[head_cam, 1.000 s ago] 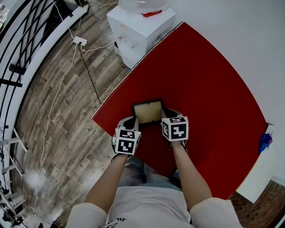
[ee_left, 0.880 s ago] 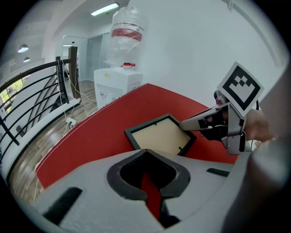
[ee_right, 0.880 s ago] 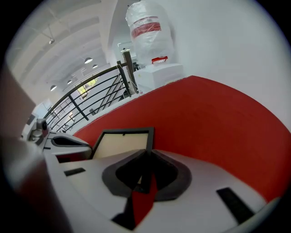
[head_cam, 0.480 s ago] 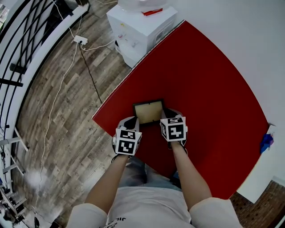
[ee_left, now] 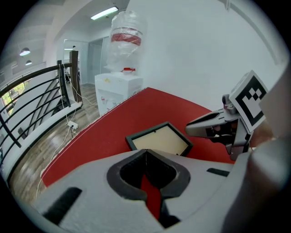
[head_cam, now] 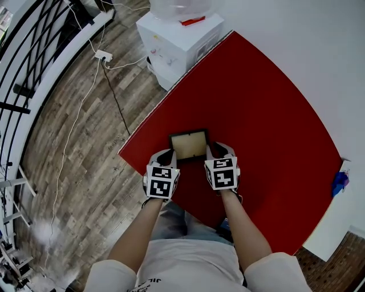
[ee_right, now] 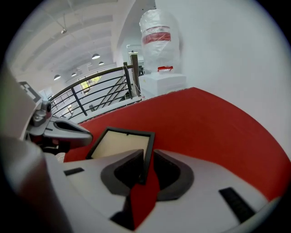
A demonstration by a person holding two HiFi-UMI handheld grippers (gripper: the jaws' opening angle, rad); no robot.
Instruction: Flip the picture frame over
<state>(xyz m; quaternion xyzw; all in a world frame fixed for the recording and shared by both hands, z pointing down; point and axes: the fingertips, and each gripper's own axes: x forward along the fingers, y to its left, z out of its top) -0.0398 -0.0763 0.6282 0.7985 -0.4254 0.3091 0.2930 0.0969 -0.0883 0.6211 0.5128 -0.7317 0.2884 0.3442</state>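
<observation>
The black-rimmed rectangular picture frame [head_cam: 190, 144] lies flat with its beige backing up, near the person's edge of the red surface [head_cam: 268, 108]. The right tool [ee_right: 146, 157] straddles the frame's right rim. Its jaws have just been opening, and a gap shows beside the rim. The left tool [ee_left: 146, 151] is closed on nothing, just left of the frame. A clear bottle [head_cam: 179, 7] tops the white dispenser [head_cam: 182, 37]; its contents cannot be told.

A white water dispenser [head_cam: 179, 37] is standing on wood-plank flooring [head_cam: 74, 148] — a white wall [head_cam: 296, 45] is rising beside it. Left of it, a black railing [head_cam: 28, 63] is curving past.
</observation>
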